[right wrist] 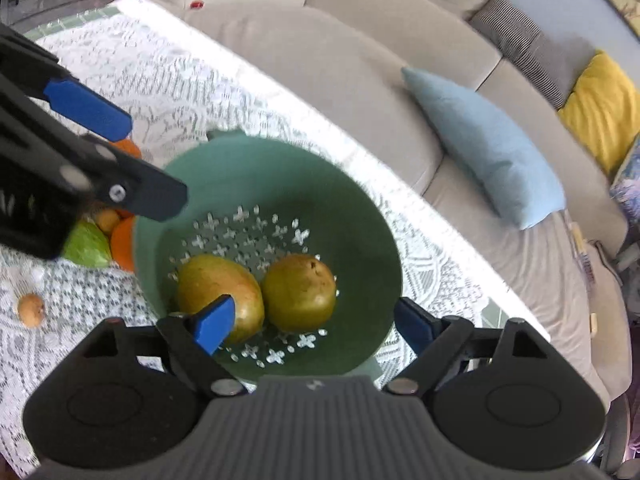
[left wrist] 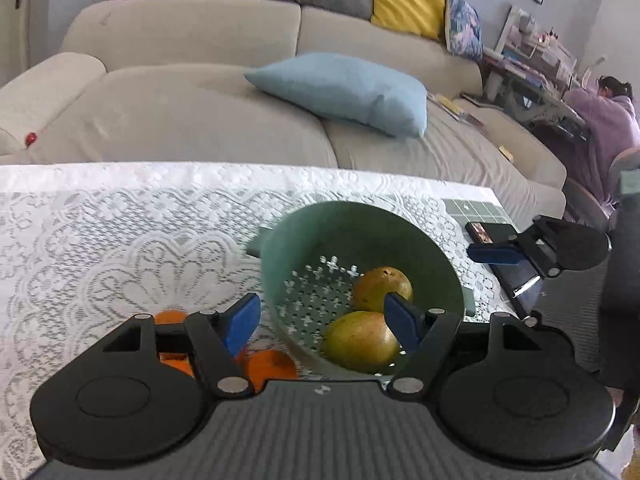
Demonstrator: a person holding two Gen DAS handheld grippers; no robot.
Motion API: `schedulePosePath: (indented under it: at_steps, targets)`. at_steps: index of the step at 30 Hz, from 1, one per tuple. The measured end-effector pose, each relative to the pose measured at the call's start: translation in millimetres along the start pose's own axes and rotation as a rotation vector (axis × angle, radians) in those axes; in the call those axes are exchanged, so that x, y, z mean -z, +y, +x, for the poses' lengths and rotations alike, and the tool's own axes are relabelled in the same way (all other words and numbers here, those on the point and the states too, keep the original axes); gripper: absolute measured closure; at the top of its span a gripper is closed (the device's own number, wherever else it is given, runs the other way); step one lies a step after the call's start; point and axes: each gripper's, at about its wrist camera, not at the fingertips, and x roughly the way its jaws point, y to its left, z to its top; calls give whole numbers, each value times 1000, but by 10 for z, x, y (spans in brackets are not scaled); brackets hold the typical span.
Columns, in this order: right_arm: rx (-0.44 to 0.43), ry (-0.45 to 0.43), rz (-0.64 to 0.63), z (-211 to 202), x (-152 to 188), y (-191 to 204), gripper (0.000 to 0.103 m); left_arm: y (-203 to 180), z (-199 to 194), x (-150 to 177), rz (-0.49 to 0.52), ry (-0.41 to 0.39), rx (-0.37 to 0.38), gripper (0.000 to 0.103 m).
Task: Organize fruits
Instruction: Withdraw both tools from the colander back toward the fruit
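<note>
Both claws stand released and empty. Left gripper, filling the bottom of the left wrist frame, has its blue-padded fingers spread, one over the lace cloth and one over the bowl's near rim, grasping nothing. Right gripper, at the bottom of the right wrist frame, is likewise spread wide across the near edge of the bowl, nothing between its pads.

Round sage-green plastic colander bowl with cross-shaped perforations sits at centre frame on the white lace tablecloth. Two yellow-green pears with brownish blush lie inside it, side by side and touching or very nearly so, on the perforated floor.

Outstanding items: round orange citrus fruits rest on the cloth just beside the bowl, at lower left of the left wrist frame, partly hidden behind the gripper. In the right wrist view, at mid-left, a pale green leafy item and more orange fruit sit against the bowl's outer wall; a small tan oval fruit lies apart at the left edge.

Assessment: task partly done. Two fruits are binned; several remain on the cloth, and the oranges appear nearest to the left gripper.
</note>
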Motion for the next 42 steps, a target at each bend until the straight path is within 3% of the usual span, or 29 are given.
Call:
schedulePosePath:
  at_steps: [11,16,24,31,34,42]
  targets:
    - [-100,-259,336,-470,228,386,19,298,-494,313,7,-126,3,20]
    - [-151,-316,478,-486,398,616,20,423,-650,496,25,-160,-22,20]
    - [-120,-392,538,-463,540,1045,24,614,-733,861,47,-198,-53,21]
    - [-134,-358,630,-357,723,1211,24,759,-783,1163,34,-248,-45,22]
    - [-123,-340,646,-316,815,1273,25,819,-741,1271,27,-228,-49,27]
    - [-153,-307,609,-276,874,1407,39,927,-641,1489,8,-199,-34,37]
